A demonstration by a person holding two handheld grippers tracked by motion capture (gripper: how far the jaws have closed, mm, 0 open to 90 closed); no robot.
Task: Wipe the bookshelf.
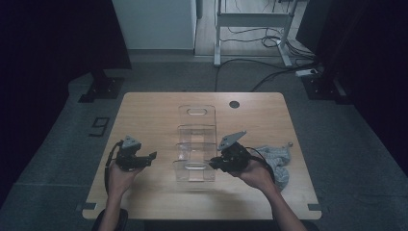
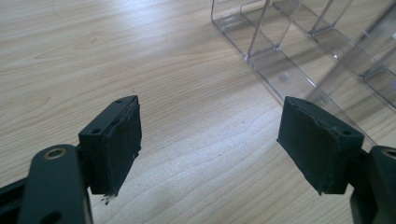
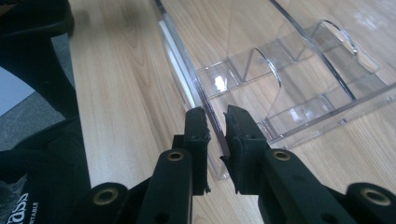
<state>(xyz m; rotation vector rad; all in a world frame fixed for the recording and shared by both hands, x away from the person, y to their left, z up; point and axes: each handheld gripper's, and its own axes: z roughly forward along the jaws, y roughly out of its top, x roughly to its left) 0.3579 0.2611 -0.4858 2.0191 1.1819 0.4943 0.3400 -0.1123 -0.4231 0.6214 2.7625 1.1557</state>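
From above, the clear organiser (image 1: 195, 144) is so transparent that its dividers melt into the wood, and how many compartments it has is hard to make out. The right tongs (image 1: 210, 163) sit against its near corner, yet from up there the tips are too small to tell whether they pinch the wall. In the right gripper view the organiser's far end runs off the top edge, and the wall between the pads is only a thin glint. The grey cloth (image 1: 276, 161) lies partly behind the right hand (image 1: 255, 173), its shape unclear. In the left gripper view the organiser is cut off at the upper right.
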